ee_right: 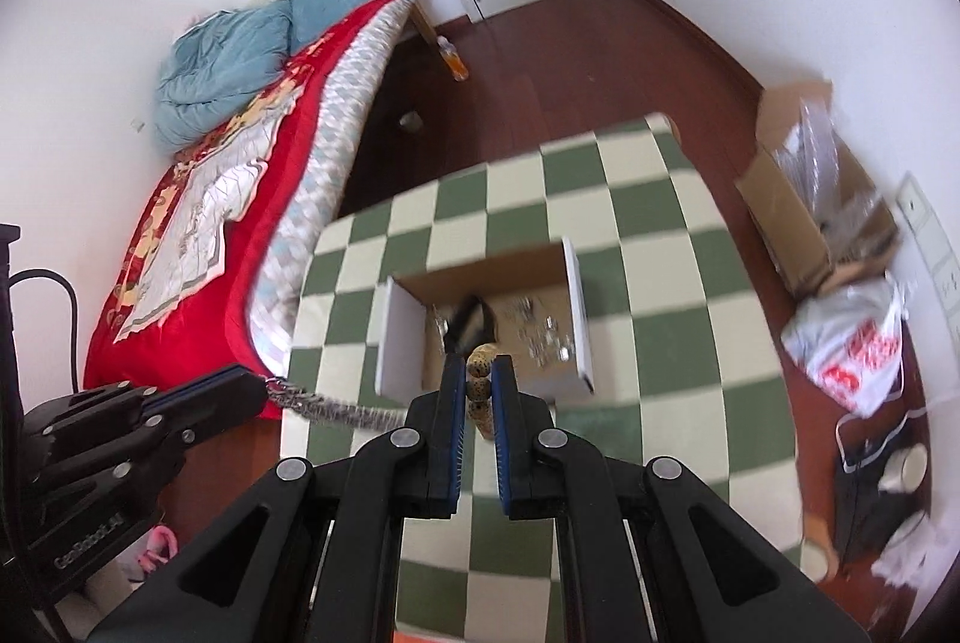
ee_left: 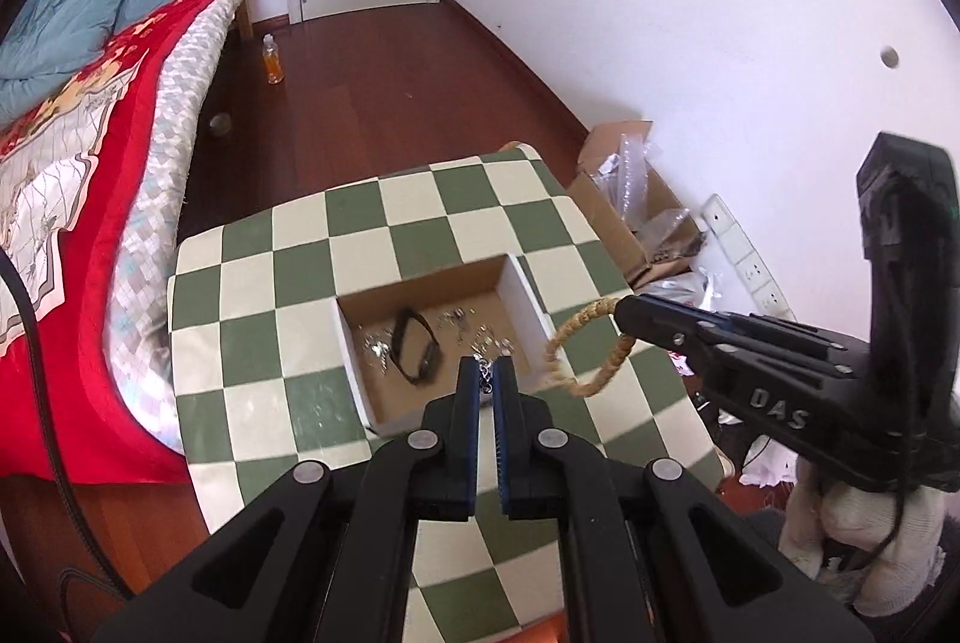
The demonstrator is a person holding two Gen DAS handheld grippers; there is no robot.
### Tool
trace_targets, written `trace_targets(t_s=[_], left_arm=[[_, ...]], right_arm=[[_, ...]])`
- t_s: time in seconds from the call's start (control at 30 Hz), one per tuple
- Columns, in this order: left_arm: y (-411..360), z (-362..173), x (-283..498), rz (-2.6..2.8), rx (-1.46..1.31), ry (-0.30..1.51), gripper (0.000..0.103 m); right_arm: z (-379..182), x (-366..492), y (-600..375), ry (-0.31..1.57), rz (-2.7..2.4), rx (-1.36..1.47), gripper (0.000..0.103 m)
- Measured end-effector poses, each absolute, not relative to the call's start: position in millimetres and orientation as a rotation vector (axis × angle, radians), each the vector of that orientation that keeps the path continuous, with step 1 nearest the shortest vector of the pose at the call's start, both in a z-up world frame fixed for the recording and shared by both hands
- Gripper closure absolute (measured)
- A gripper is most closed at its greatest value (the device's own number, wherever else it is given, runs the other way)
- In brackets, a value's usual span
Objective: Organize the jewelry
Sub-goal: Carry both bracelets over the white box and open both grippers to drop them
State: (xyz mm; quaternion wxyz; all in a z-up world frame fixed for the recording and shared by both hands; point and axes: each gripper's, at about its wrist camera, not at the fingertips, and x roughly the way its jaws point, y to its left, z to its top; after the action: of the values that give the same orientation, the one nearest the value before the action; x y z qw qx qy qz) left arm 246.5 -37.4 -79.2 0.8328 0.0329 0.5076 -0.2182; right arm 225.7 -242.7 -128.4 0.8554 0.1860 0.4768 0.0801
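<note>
An open cardboard box [ee_left: 521, 287] [ee_right: 395, 337] sits on the green-and-cream checkered table [ee_left: 288, 247] [ee_right: 660, 283]. Inside lie a black bracelet [ee_left: 414, 346] [ee_right: 468, 319] and several small silver pieces [ee_left: 480, 337] [ee_right: 540, 337]. My left gripper [ee_left: 487, 373] [ee_right: 255, 383] is shut on a silver chain [ee_left: 485, 373] [ee_right: 336, 410], held above the box's near edge. My right gripper [ee_right: 479, 379] [ee_left: 624, 322] is shut on a tan woven bracelet [ee_left: 585, 349] [ee_right: 480, 373], held in the air just right of the box.
A bed with a red cover [ee_left: 90, 150] stands left of the table. A bottle [ee_left: 273, 59] stands on the wooden floor. Cardboard boxes with plastic wrap [ee_left: 636, 199] [ee_right: 810, 199] and a plastic bag [ee_right: 852, 343] lie on the right by the wall.
</note>
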Motion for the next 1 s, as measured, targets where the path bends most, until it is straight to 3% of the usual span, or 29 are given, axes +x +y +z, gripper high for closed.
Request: trace_targets(t_s=[0.2, 0.6, 1.0], left_arm=[[-31, -110, 289, -0.433, 0.055, 1.154, 0.101], [-20, -203, 316, -0.362, 0.038, 1.339, 0.101], [-13, -219, 320, -0.347, -0.028, 1.383, 0.100]], right_arm=[[-133, 270, -234, 1.023, 0.184, 0.394, 0.094], [-203, 318, -218, 1.166, 0.196, 0.439, 0.094], [-244, 321, -209, 1.282, 0.216, 0.479, 0.094]])
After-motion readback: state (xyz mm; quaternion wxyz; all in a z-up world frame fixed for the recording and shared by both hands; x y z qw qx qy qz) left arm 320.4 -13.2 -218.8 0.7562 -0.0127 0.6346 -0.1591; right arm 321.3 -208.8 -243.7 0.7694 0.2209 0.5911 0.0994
